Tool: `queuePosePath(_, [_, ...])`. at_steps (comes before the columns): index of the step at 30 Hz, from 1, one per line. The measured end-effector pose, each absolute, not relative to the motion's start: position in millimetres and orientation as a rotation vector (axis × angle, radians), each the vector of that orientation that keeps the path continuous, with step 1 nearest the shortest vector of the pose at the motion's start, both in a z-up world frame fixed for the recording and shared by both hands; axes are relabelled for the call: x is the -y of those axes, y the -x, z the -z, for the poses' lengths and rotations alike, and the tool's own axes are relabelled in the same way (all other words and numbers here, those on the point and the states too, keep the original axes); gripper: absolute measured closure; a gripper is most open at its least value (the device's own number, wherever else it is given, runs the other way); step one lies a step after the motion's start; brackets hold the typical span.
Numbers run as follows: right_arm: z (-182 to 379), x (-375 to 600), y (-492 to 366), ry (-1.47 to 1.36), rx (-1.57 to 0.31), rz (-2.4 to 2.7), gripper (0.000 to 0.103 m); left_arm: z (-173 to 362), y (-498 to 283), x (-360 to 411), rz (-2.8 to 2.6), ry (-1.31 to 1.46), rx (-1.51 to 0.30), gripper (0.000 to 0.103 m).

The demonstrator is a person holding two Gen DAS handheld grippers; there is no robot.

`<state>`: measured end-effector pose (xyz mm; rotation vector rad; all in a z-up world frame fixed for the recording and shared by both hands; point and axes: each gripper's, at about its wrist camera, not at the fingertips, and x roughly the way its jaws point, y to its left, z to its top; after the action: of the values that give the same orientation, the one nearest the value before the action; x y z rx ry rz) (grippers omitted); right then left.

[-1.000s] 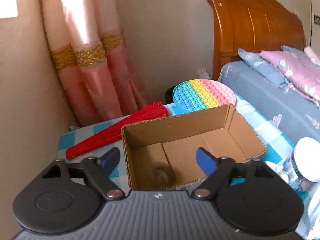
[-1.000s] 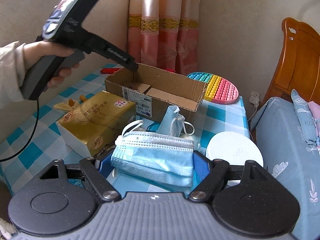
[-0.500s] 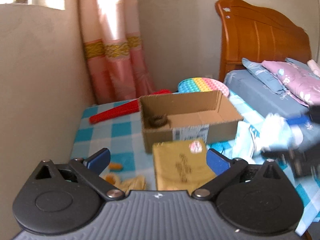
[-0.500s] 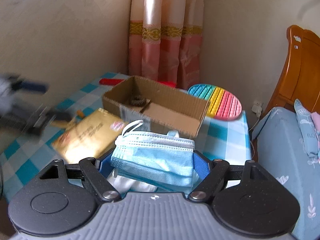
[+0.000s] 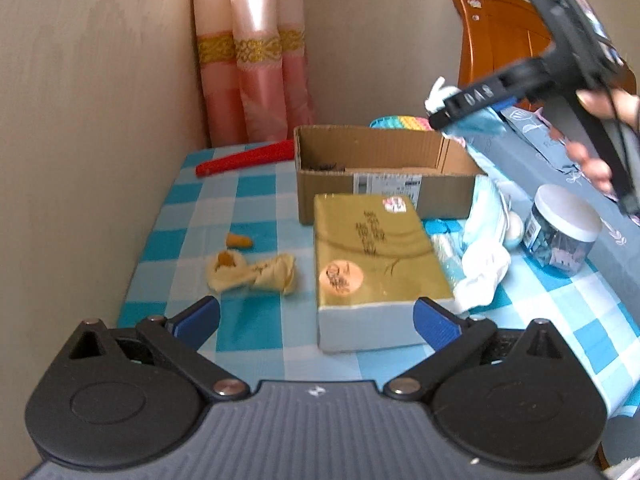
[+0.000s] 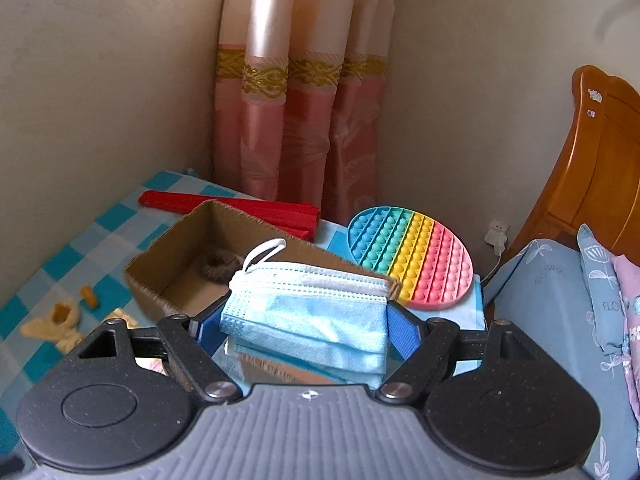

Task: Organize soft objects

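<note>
My right gripper (image 6: 306, 326) is shut on a stack of blue face masks (image 6: 308, 312), held in the air over the near right end of the open cardboard box (image 6: 168, 264); a dark hair tie (image 6: 218, 266) lies inside. In the left wrist view the right gripper (image 5: 460, 114) hangs above the box (image 5: 380, 176) with the masks (image 5: 480, 120). My left gripper (image 5: 316, 320) is open and empty, low over the checked table, near a gold tissue pack (image 5: 376, 248). A yellow cloth (image 5: 252, 274) lies to its left. More masks (image 5: 486, 216) and a white cloth (image 5: 480, 276) lie right of the pack.
A red folded fan (image 5: 244, 158) and a rainbow pop mat (image 6: 412, 256) lie behind the box. A clear jar with a white lid (image 5: 564, 228) stands at the table's right edge beside the bed (image 6: 560, 300). Walls and a pink curtain (image 6: 300, 120) close the far corner.
My left gripper has pulled back from over the box to the near table edge. My right gripper has lifted the masks and carried them forward over the box.
</note>
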<state>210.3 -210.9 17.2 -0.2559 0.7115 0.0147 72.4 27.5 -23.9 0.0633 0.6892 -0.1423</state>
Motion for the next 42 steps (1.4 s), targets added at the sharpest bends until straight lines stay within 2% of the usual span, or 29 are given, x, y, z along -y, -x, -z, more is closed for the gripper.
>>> queuePosePath(3, [-12.6,209.0,-218.3,0.256,-0.719,0.001,0.0,27.4,-73.5,-31.0,0.138,-0.045,-0.703,0.001])
queuePosePath(20, [-7.8,194.5,-154.9,0.224,-0.74,-0.063,0.0,28.3,-63.6,-41.1,0.13,-0.02,-0.702,0.001])
queuePosePath(29, [17.9,191.6,-116.5,0.241,-0.758,-0.159,0.0,27.8,-54.4,-41.4,0.135,-0.023,-0.702,0.001])
queuePosePath(31, [25.2,191.7,-109.6,0.246,-0.762,-0.178,0.003,28.1,-52.9,-40.9,0.132,-0.027,-0.705,0.001])
queuePosePath(33, [31.5,192.0,-104.8,0.257,-0.768,-0.177,0.02,28.7,-51.9,-39.6,0.132,-0.03,-0.709,0.001])
queuePosePath(38, [42.8,202.5,-106.5,0.214,-0.798,-0.174,0.021,30.2,-52.0,-33.7,0.135,-0.044,-0.724,0.001])
queuePosePath(42, [50.8,203.5,-110.0,0.196,-0.812,-0.177,0.029,30.2,-52.9,-27.6,0.137,-0.061,-0.732,0.001])
